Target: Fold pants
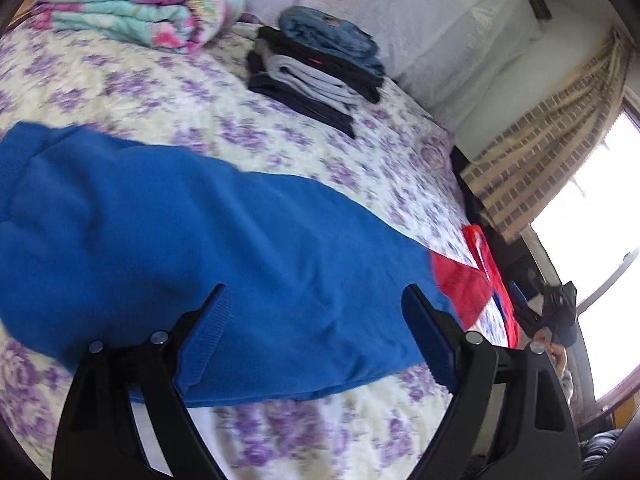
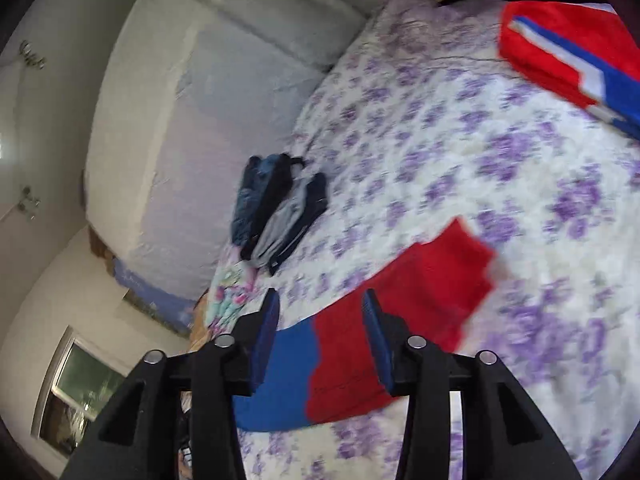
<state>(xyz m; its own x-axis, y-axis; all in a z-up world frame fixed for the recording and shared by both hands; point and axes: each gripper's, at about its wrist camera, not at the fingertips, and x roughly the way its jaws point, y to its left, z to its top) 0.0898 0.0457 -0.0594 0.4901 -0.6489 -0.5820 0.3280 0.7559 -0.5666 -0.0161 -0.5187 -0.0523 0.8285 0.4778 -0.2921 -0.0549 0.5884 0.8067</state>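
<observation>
Blue pants with red lower legs lie spread across the floral bedspread. My left gripper is open just above the blue part, holding nothing. In the right wrist view my right gripper is open, its jaws either side of the seam where the blue part meets the red leg. I cannot tell whether the fingers touch the cloth.
A stack of folded dark, grey and denim pants sits near the pillows; it also shows in the right wrist view. A folded floral blanket lies far left. A red, white and blue garment lies at the bed's edge.
</observation>
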